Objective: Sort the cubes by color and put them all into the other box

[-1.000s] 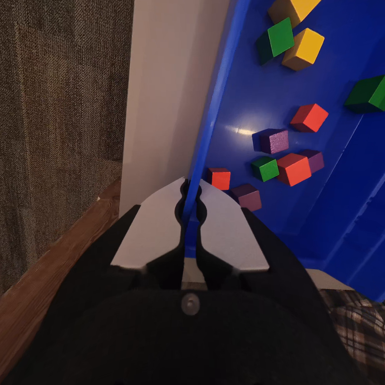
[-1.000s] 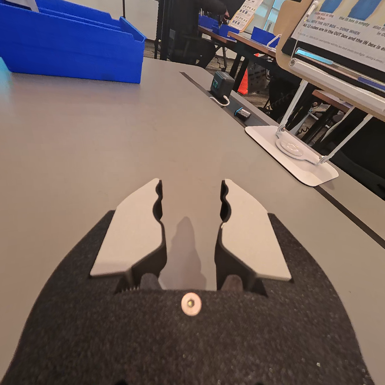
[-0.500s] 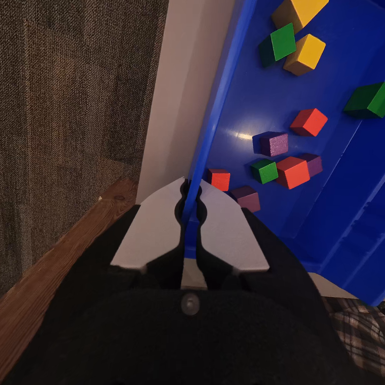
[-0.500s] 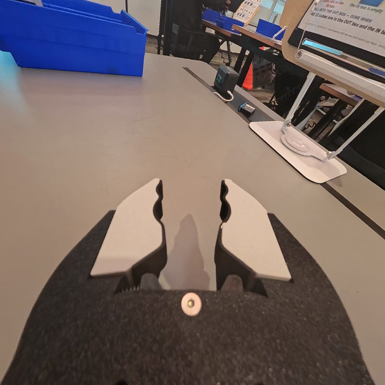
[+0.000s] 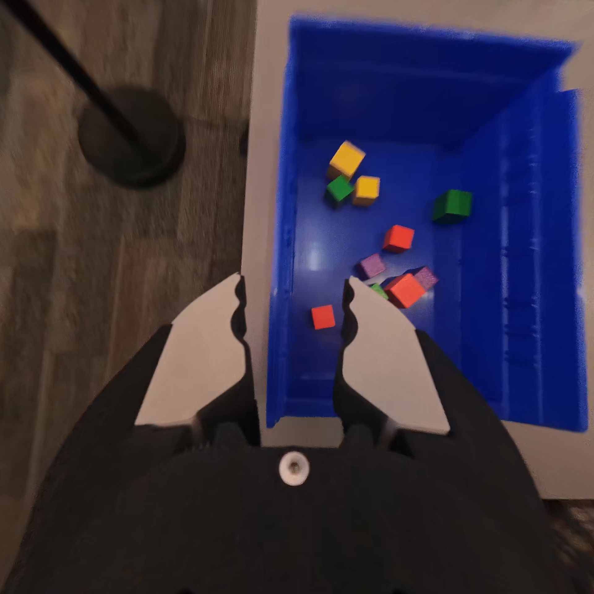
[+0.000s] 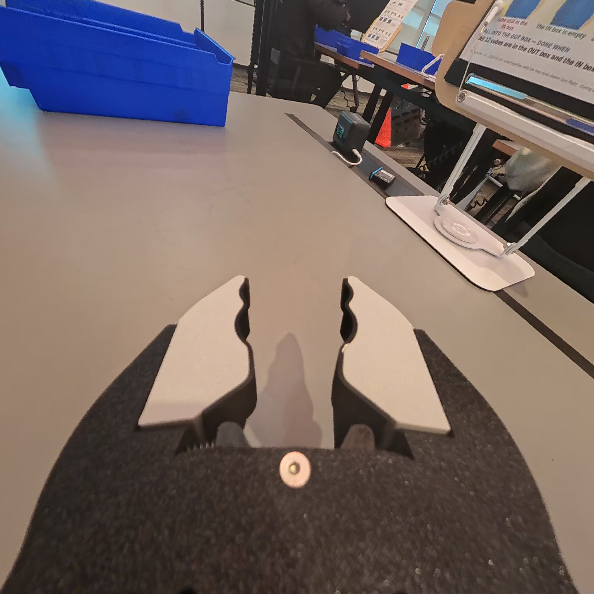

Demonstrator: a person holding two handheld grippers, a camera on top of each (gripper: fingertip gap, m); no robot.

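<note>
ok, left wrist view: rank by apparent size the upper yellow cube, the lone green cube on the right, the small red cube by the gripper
1. Lone green cube and upper yellow cube: too alike to rank.
2. Small red cube: clearly smallest.

Left tongs [image 5: 292,283] hang spread above the blue box's [image 5: 530,225] near-left wall. The box is open-topped; cubes crowd its floor centre, with bare floor along the right side. Ahead of the right tongs [image 6: 294,281] the desk [image 6: 160,209] lies clear up to another blue box [image 6: 128,80]; a stand base [image 6: 459,241] occupies the right.
</note>
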